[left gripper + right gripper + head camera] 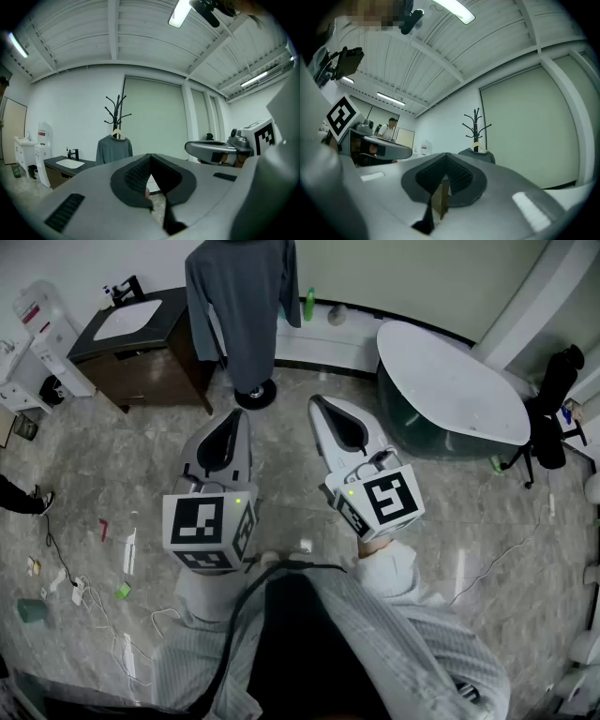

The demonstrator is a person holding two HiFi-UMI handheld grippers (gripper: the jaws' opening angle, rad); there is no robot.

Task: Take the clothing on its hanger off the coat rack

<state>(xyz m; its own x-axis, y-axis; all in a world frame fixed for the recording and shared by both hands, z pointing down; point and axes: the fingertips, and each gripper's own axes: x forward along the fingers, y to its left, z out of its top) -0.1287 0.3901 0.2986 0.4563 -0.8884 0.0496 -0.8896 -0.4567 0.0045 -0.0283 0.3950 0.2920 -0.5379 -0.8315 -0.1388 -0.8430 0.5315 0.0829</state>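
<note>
A grey long-sleeved top [246,306] hangs on a wooden hanger [117,134] from a black coat rack [117,112], whose round base [255,395] stands on the marble floor. In the head view both grippers are held side by side, short of the rack and pointing at it. My left gripper [240,416] is shut with nothing between its jaws, and so is my right gripper [319,403]. The left gripper view has the top [114,149] some way ahead beyond the closed jaws. In the right gripper view the top [480,153] and the rack [476,124] sit just right of the jaws.
A dark vanity with a white sink [131,329] stands left of the rack and a white bathtub [450,381] to its right. A green bottle [309,304] sits on the ledge behind. Cables and small items [84,596] litter the floor at left. A person [389,127] stands far back.
</note>
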